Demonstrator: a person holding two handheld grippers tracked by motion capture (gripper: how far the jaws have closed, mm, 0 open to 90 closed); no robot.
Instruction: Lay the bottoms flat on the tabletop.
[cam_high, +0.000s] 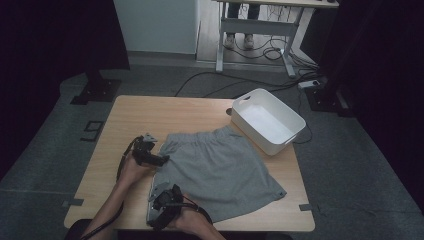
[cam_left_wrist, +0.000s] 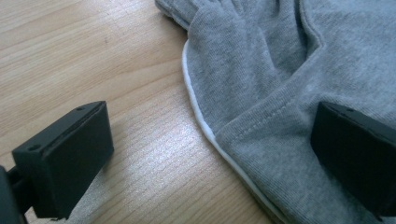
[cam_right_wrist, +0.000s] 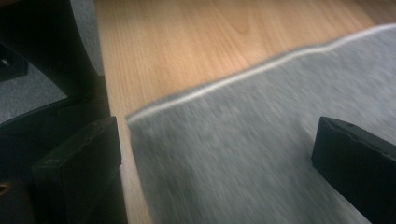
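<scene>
Shorts (cam_high: 217, 167) flat on the counter (cam_high: 135, 120), both tongs spread open at the left edge, nothing gripped yet.
Grey shorts lie spread mid-counter, waistband toward the far side, white-trimmed hem toward the person. Step looks like the approach for a fold or pick-up. Nearest, right tongs (cam_high: 162, 204) sit at the near-left corner of the shorts; in the right gripper view (cam_right_wrist: 219, 154) the jaws are wide apart, straddling the cloth corner, not pinching it. Left tongs (cam_high: 150, 157) a bit farther up the same edge; left gripper view (cam_left_wrist: 210, 149) has one jaw over bare wood, the other over cloth, released. Next move probably calls for lowering and closing both on the edge. White bin (cam_high: 267, 120) at the far right corner, just beside the shorts.
</scene>
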